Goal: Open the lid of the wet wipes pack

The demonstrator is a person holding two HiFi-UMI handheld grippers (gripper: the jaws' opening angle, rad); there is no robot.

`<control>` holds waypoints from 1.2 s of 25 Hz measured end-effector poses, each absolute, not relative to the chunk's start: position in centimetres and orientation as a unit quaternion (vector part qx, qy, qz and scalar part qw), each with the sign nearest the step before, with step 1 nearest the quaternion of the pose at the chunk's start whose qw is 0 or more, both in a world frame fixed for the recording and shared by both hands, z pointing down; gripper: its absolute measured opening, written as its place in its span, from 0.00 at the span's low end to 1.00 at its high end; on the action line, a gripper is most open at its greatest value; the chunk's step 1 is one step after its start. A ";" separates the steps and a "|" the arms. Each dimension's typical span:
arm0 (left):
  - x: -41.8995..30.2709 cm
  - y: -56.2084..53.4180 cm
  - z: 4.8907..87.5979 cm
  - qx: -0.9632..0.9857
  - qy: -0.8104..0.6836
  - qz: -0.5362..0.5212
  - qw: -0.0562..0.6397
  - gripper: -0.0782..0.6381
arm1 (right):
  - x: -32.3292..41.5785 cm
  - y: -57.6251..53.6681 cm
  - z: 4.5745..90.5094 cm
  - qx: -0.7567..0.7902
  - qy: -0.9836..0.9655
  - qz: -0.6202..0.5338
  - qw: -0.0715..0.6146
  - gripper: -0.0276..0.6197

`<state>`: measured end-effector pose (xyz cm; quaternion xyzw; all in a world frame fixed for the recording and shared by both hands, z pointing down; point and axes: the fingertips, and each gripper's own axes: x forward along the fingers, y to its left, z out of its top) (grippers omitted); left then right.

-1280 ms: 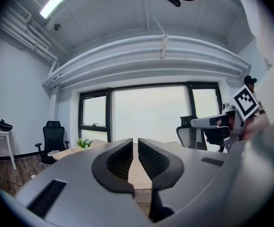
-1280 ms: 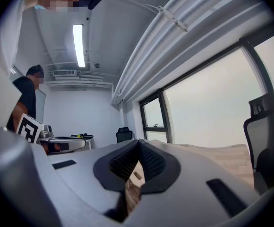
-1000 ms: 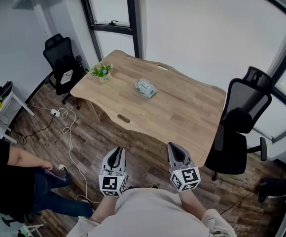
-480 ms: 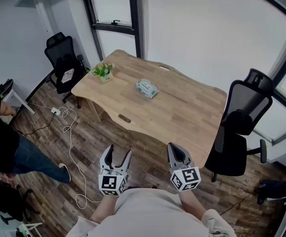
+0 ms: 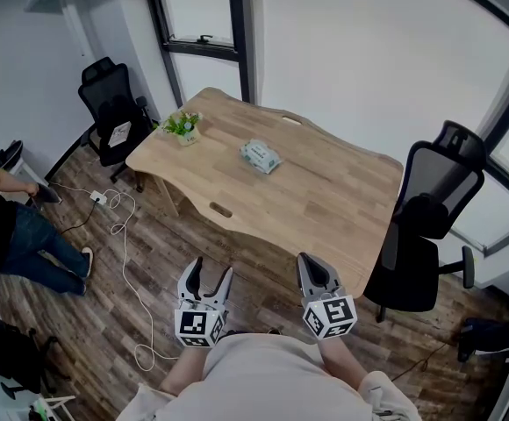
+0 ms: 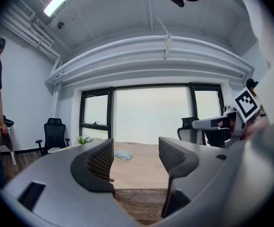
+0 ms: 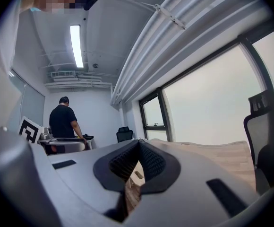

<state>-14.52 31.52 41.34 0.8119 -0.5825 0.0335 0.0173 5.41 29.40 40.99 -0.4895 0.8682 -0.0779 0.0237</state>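
Observation:
The wet wipes pack (image 5: 260, 156), pale blue-green, lies flat near the middle of the wooden table (image 5: 325, 191), far ahead of both grippers; between the left gripper's jaws it also shows as the small wet wipes pack (image 6: 123, 154). My left gripper (image 5: 211, 272) is held close to the body above the floor. Its jaws have just been opening and stand wide, as the left gripper (image 6: 135, 145) shows with nothing between its pads. My right gripper (image 5: 310, 261) hangs beside it, and the right gripper (image 7: 138, 144) is shut with its pads together and empty.
A small potted plant (image 5: 181, 126) stands at the table's left corner. Black office chairs stand at the left (image 5: 112, 112) and right (image 5: 430, 222) of the table. A white cable (image 5: 125, 235) runs over the wood floor, and a person (image 5: 13, 231) stands at the left.
The left gripper's jaws went from shut to wide open. The person at the left rose and walked away toward the left wall. Both grippers stayed in place.

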 end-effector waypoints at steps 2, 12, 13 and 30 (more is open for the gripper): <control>-14.4 31.4 41.4 0.812 -0.582 0.034 0.018 0.53 | 5.6 29.4 41.0 -0.490 0.868 -0.078 0.023 0.05; -13.5 31.3 41.5 0.811 -0.585 0.031 0.018 0.53 | 6.3 29.2 41.2 -0.486 0.870 -0.077 0.022 0.05; -13.4 31.3 41.6 0.810 -0.585 0.032 0.019 0.53 | 6.4 29.2 41.2 -0.485 0.871 -0.077 0.021 0.05; -12.9 29.4 42.1 0.805 -0.592 0.030 0.025 0.53 | 6.6 26.7 41.3 -0.472 0.878 -0.078 0.019 0.05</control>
